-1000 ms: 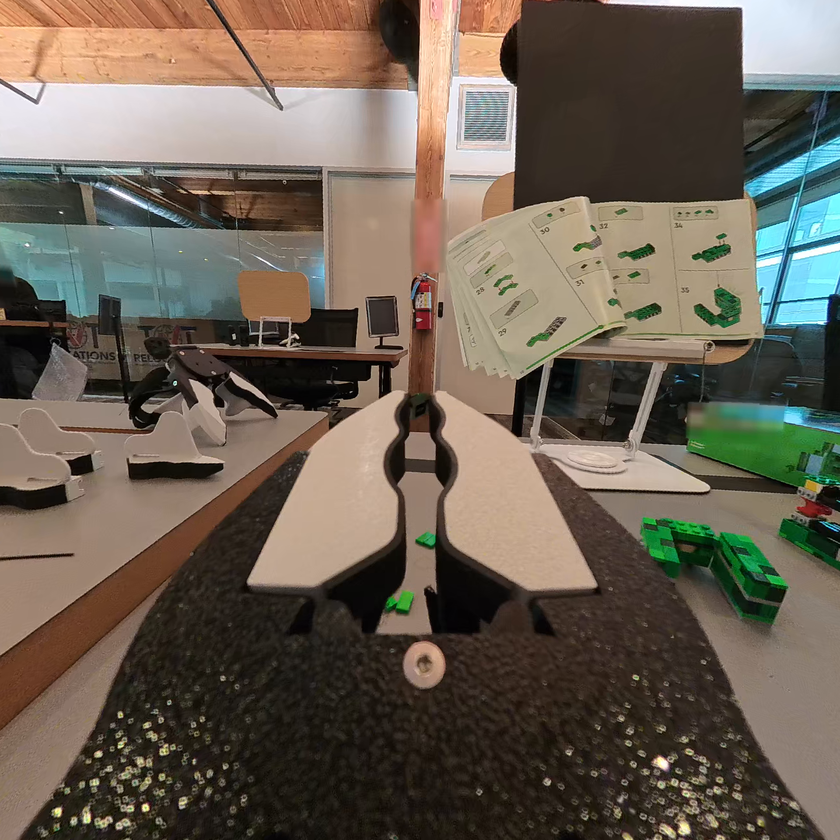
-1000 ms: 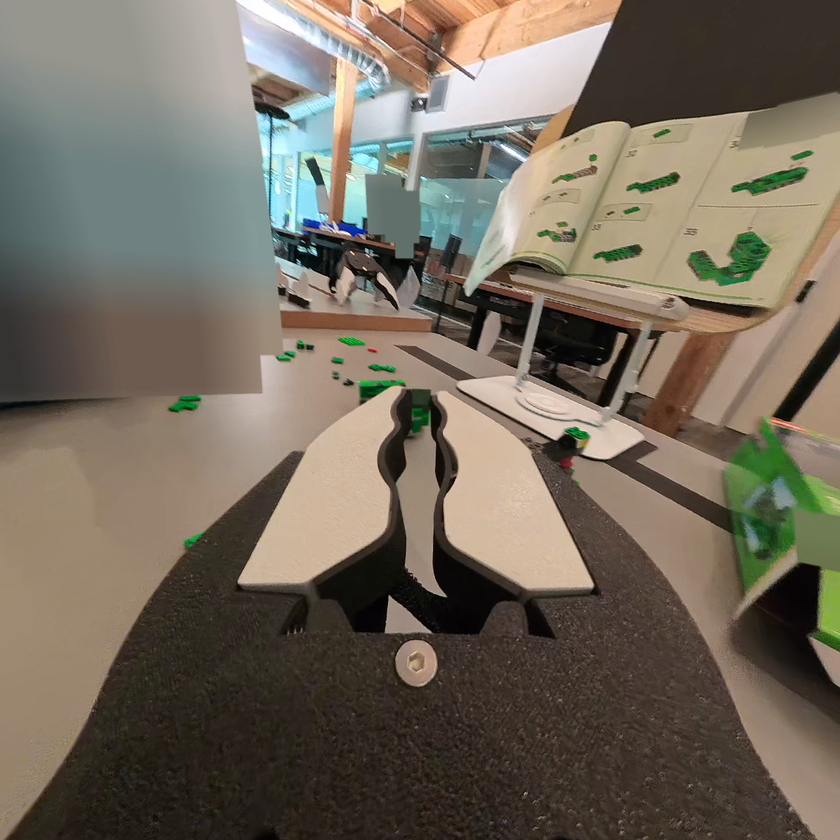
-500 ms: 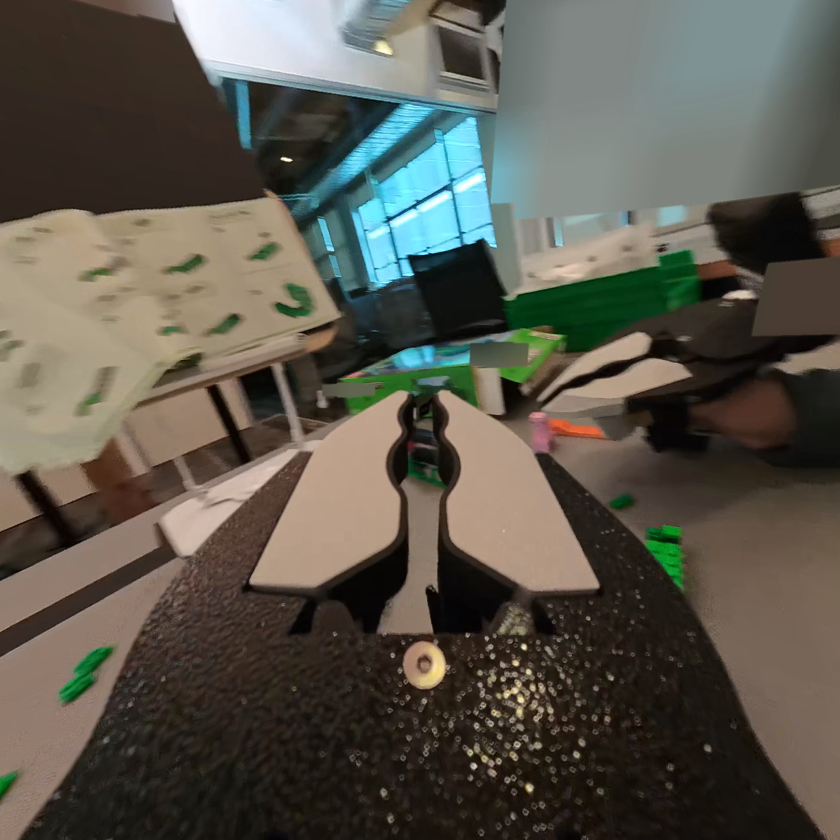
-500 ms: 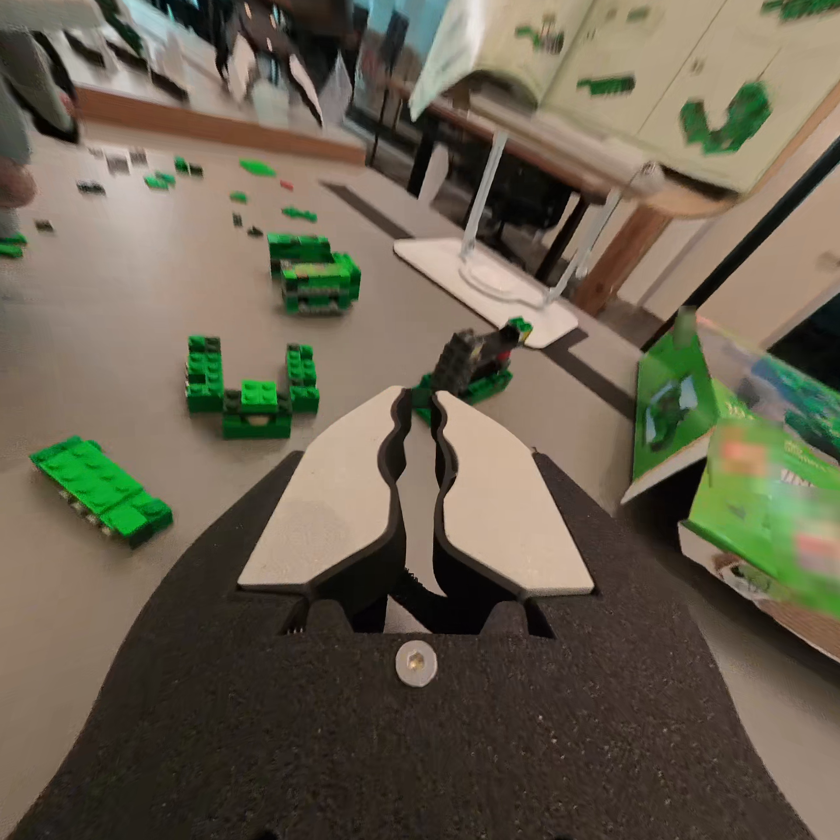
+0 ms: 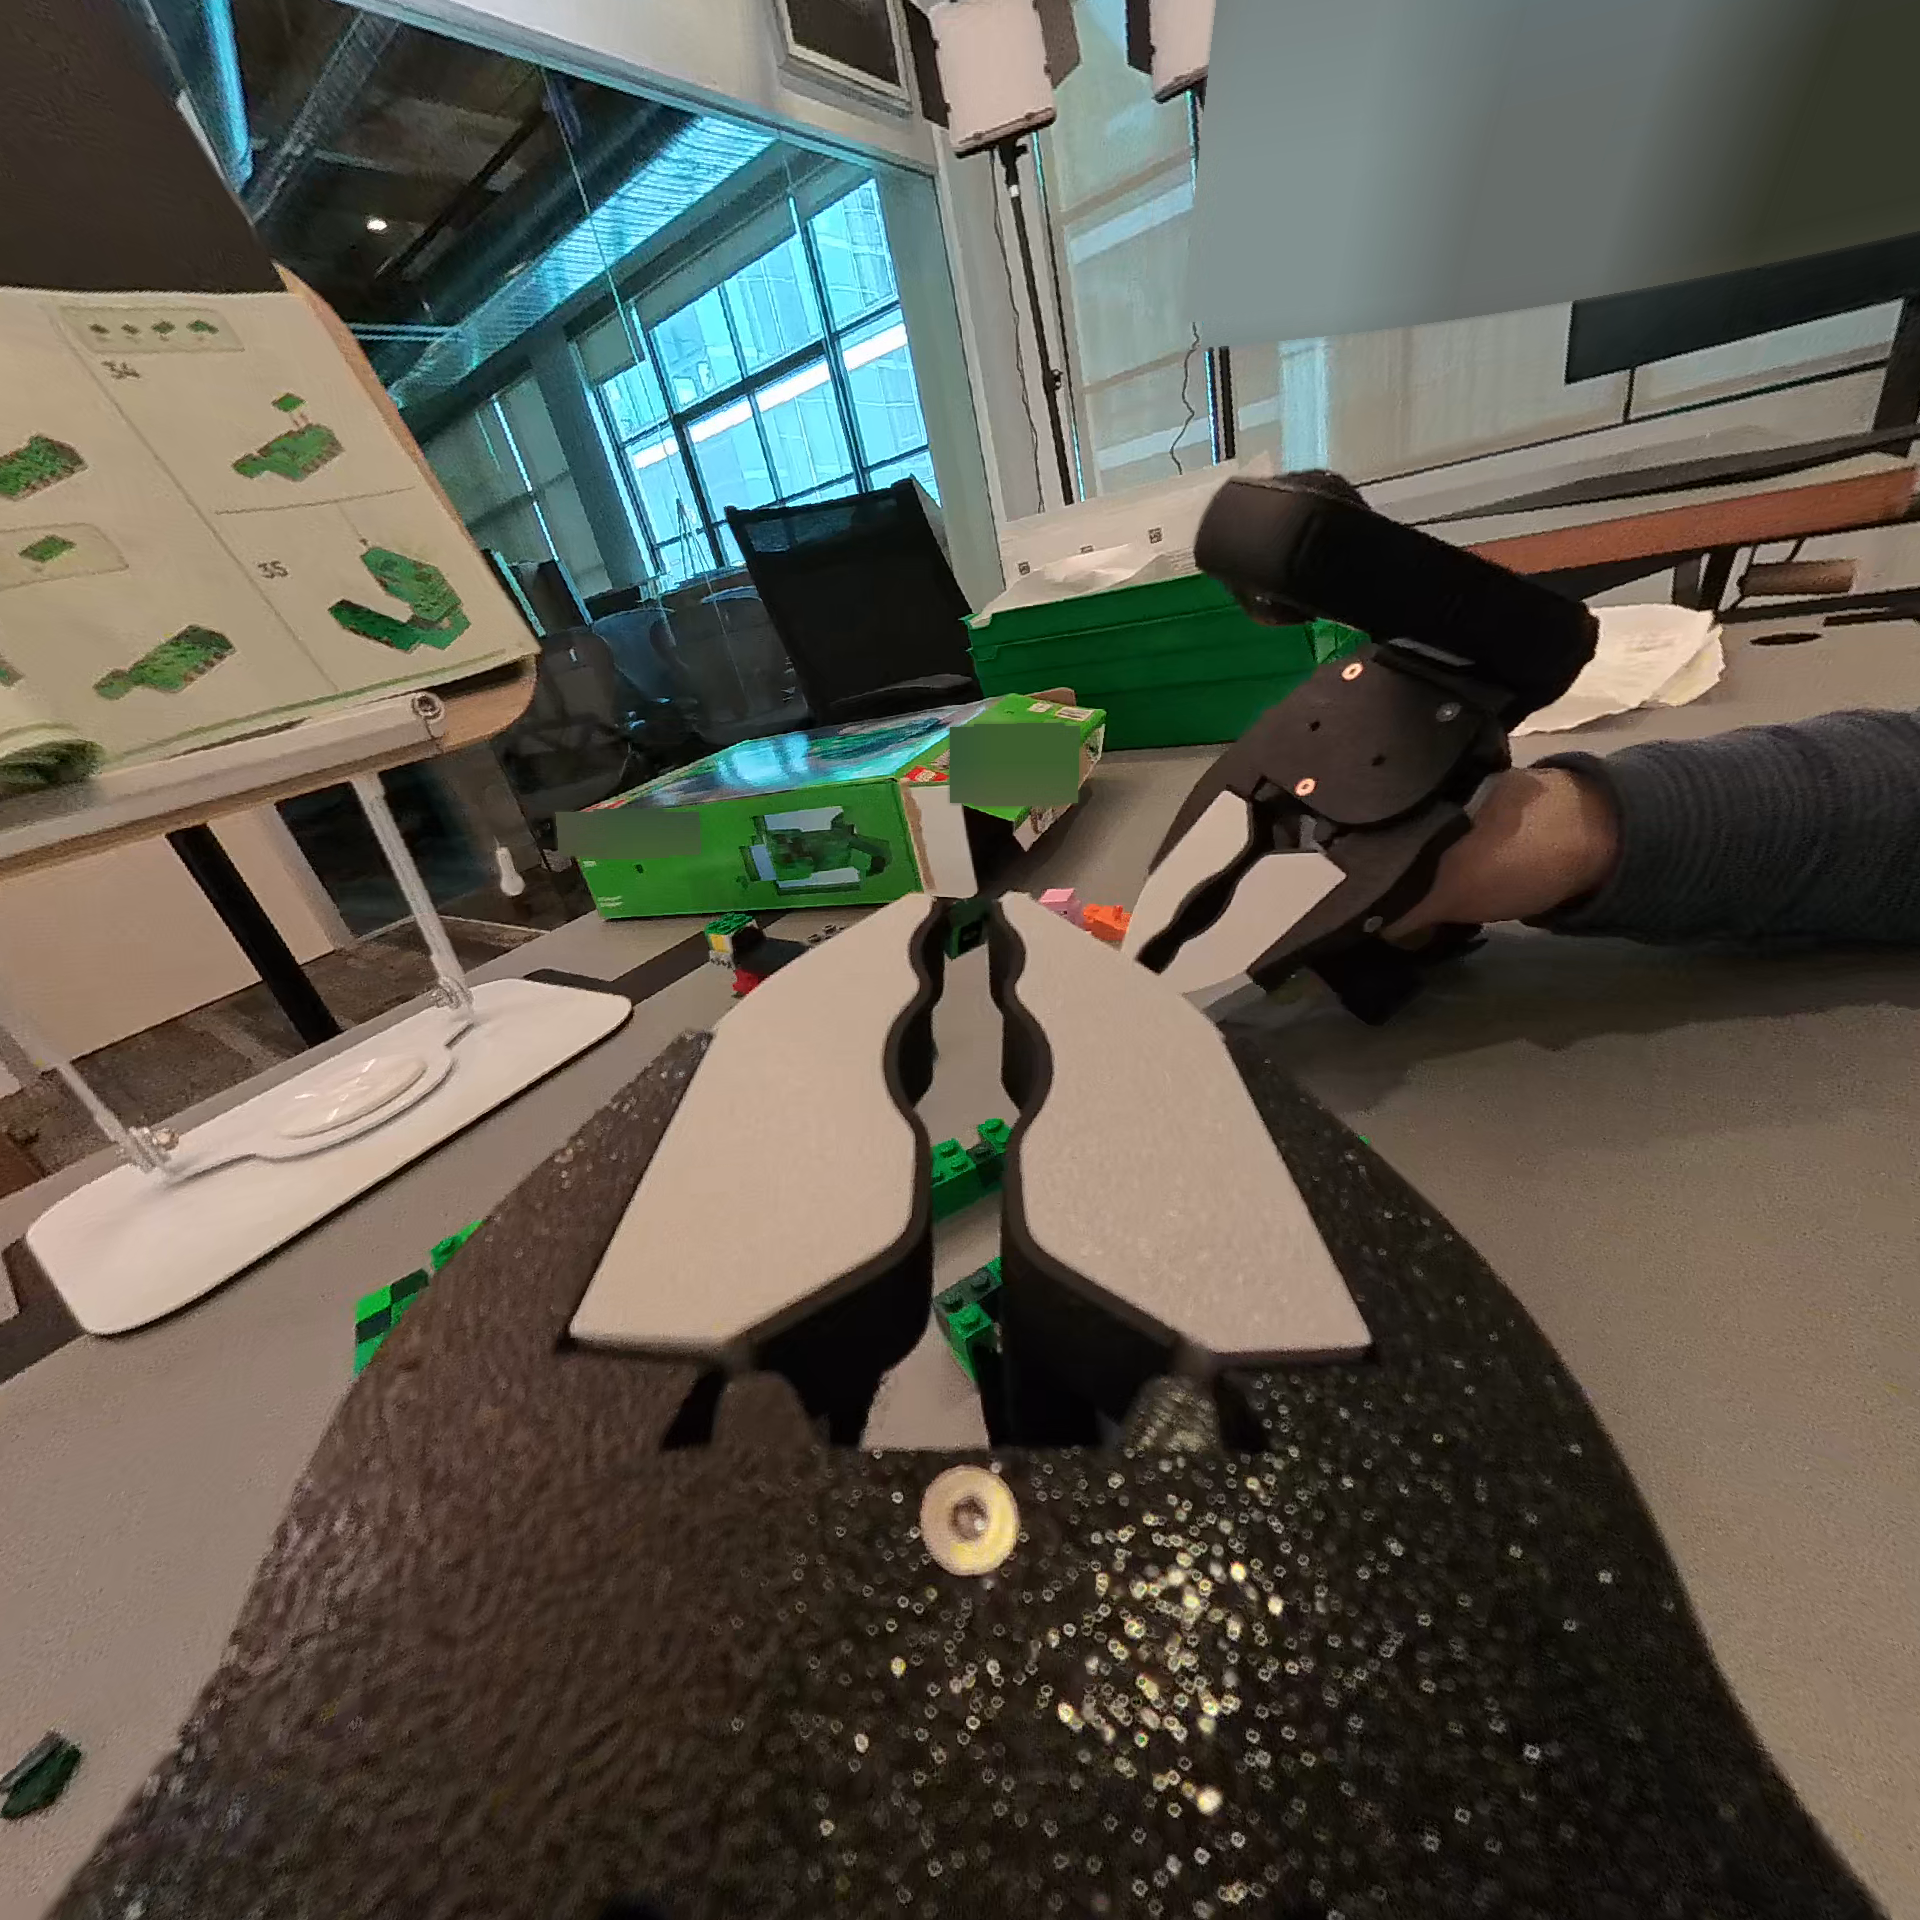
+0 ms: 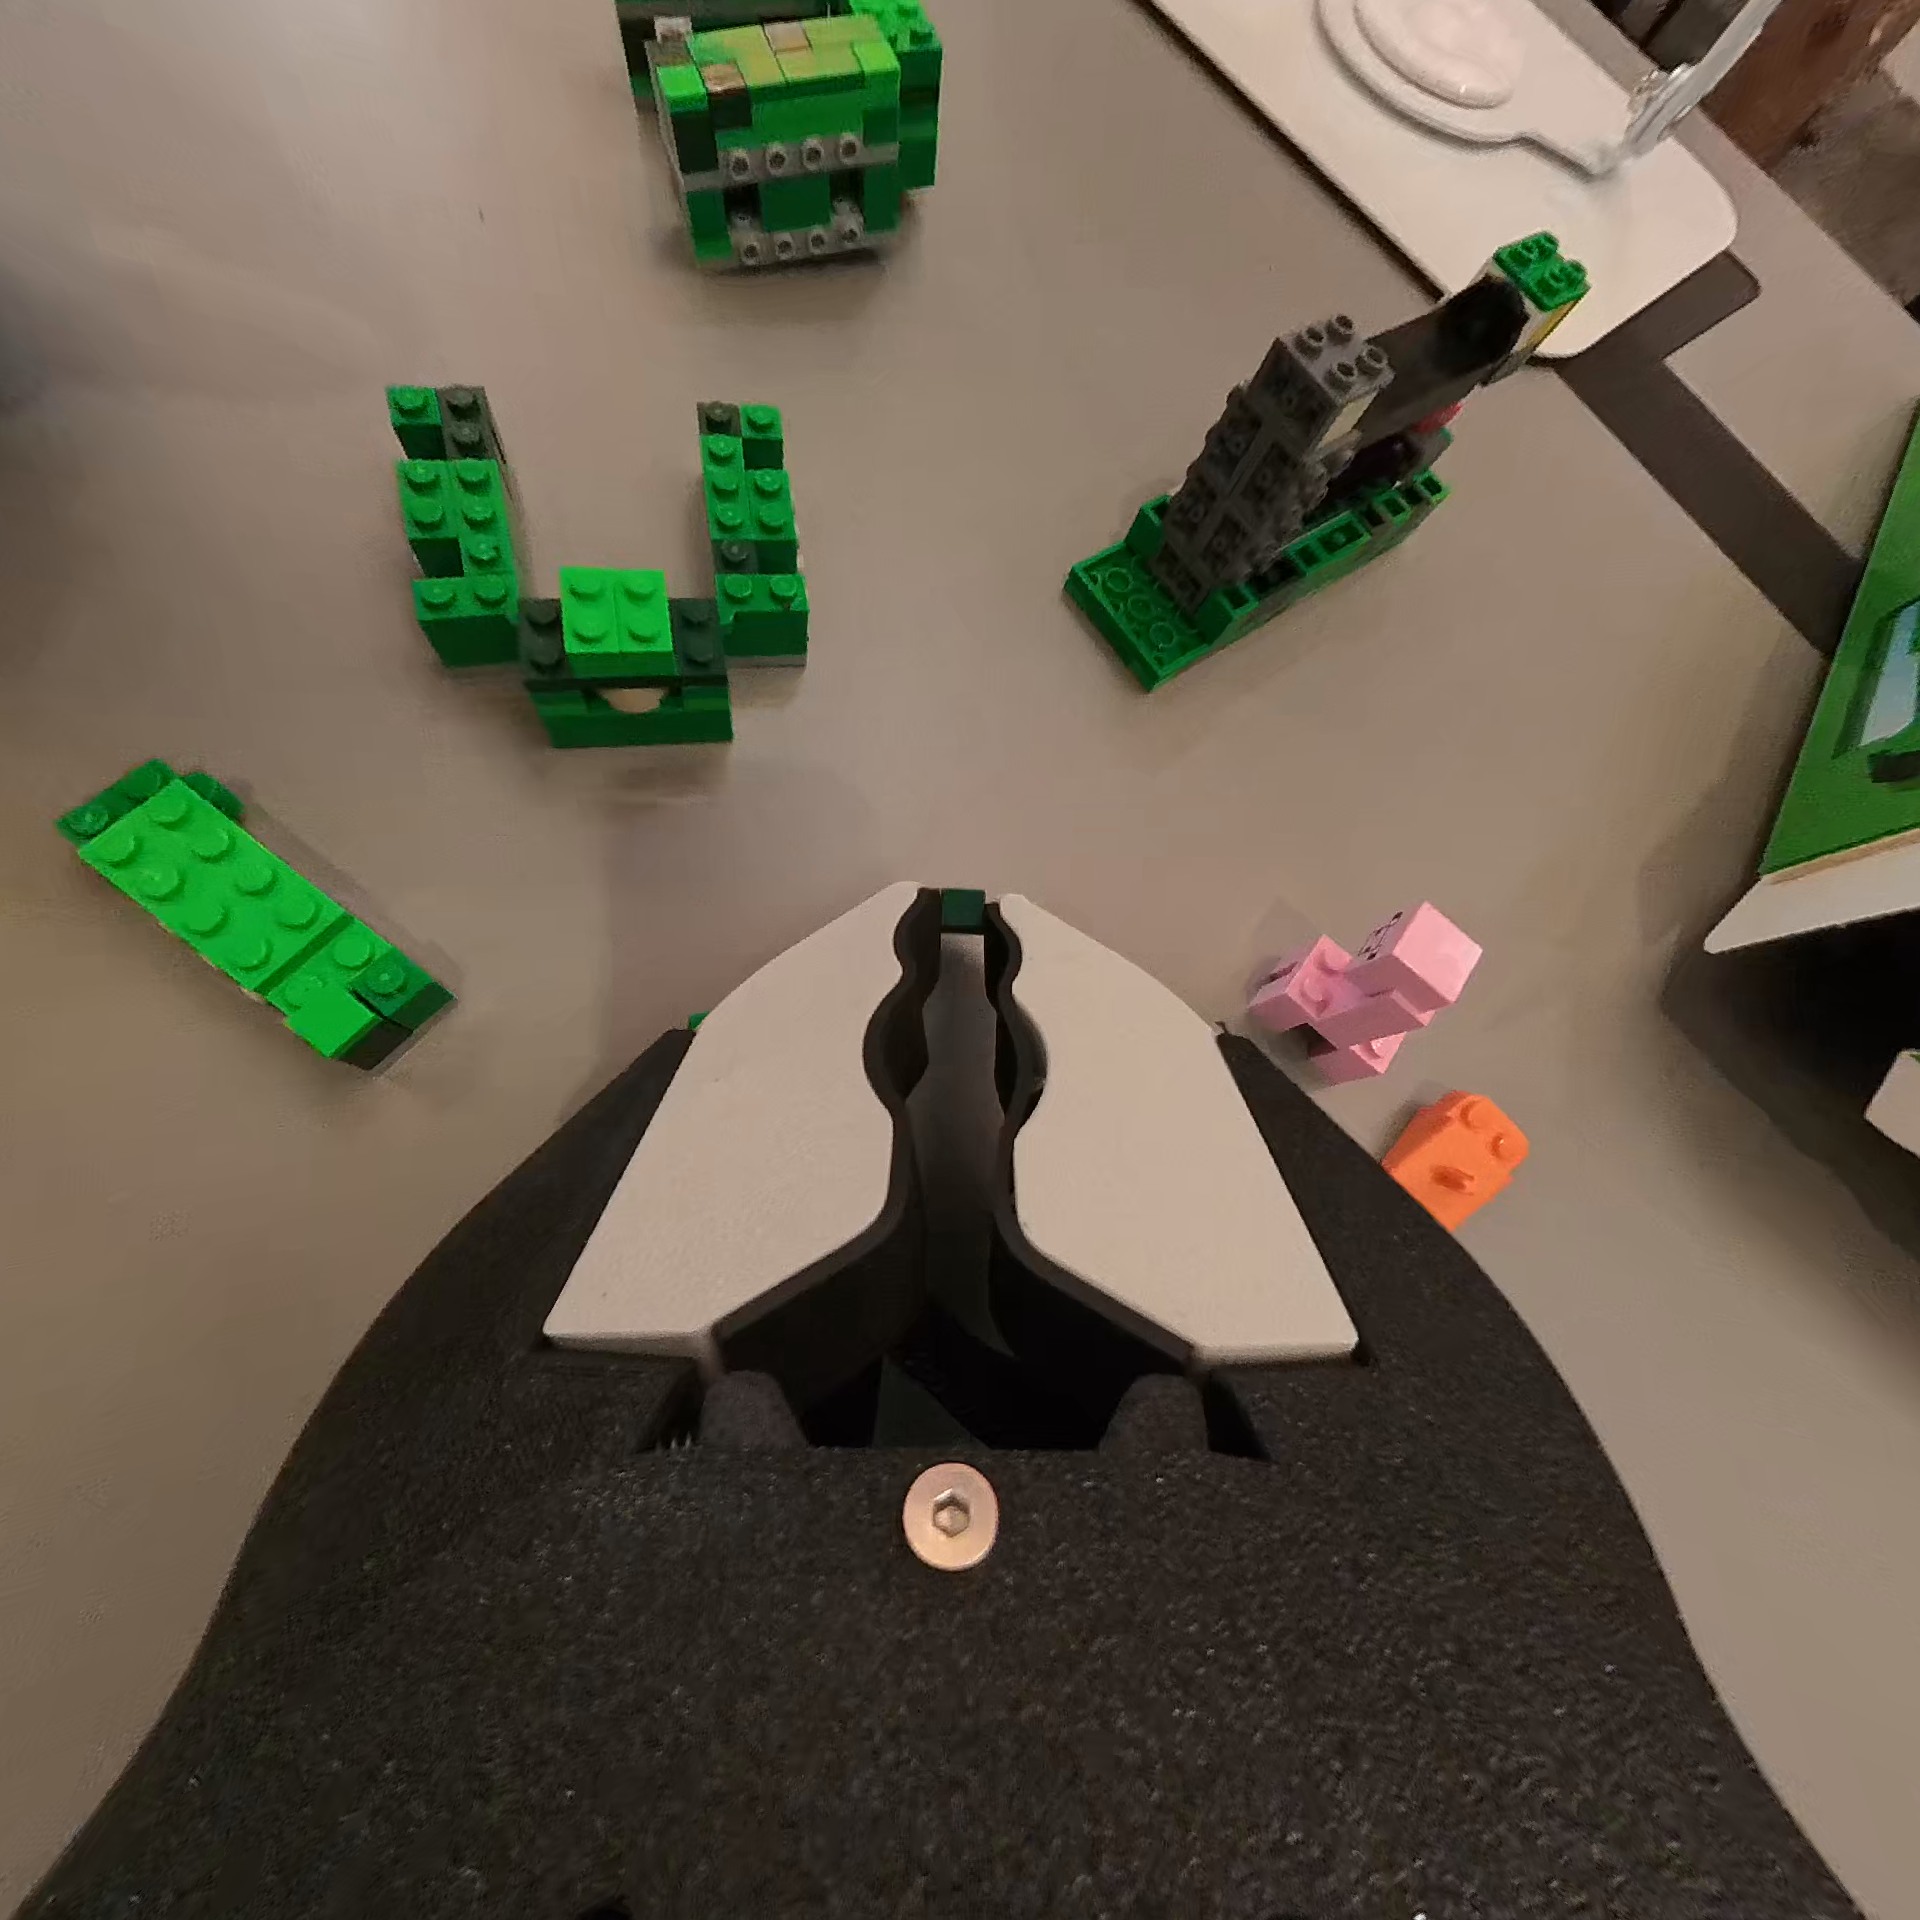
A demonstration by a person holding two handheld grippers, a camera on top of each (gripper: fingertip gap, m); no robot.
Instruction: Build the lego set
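The right gripper (image 6: 961, 906) points down at the grey table (image 6: 935, 790), tipped forward. Its two fingers pinch a small dark green brick (image 6: 961, 907) at their tips. In the left wrist view a hand (image 5: 1507, 862) holds this gripper from the right side, with a blue sleeve (image 5: 1766, 821) lying low over the table.

The left gripper (image 5: 966, 920) is held low and points across the table. Its fingers are nearly together, and a small dark green piece (image 5: 968, 927) shows between the tips, but I cannot tell if they grip it.

Ahead of the right gripper sits a green U-shaped build (image 6: 597, 582). To its left lies a flat green build (image 6: 249, 914). Farther off is a green block build (image 6: 795, 135). To the right stands a grey tower on a green base (image 6: 1268, 509). Near the right finger lie a pink pig (image 6: 1361, 987) and an orange brick (image 6: 1455, 1153). The open booklet (image 5: 229, 520) rests on a white stand (image 5: 312, 1112), beside the green box (image 5: 769, 842).
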